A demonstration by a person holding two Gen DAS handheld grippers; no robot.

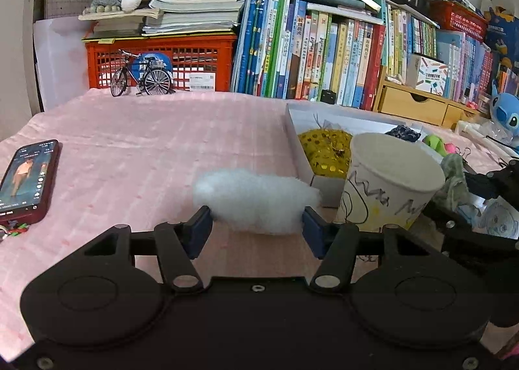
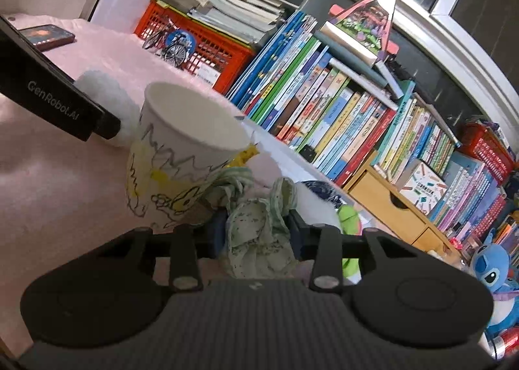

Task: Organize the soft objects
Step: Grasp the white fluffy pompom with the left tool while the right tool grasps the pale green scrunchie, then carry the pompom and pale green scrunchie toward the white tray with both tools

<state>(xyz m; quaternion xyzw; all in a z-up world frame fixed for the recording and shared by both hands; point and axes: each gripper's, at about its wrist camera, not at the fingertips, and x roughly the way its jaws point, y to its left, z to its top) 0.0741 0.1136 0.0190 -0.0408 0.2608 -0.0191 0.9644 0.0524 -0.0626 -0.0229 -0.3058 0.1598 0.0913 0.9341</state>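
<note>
Stuffing lies crosswise on the pink cloth between my left tongs, half-closed with both pads touching its ends, left of the paper cup, while my right tongs pinch a crumpled green rag.

1. We see a white fluffy cotton wad between the dark blue pads of the black left claw.
2. The paper cup is white, scribbled with grey zigzags, black outlines and yellow patches.
3. The crumpled cloth is pale green with small dark specks.
4. The tabletop wears a pink cover with faint stripes.
5. We note a gold sequinned pouch in a white box.
6. The phone has a dark red case.
7. The crate is orange-red; the plush toy blue.
</note>
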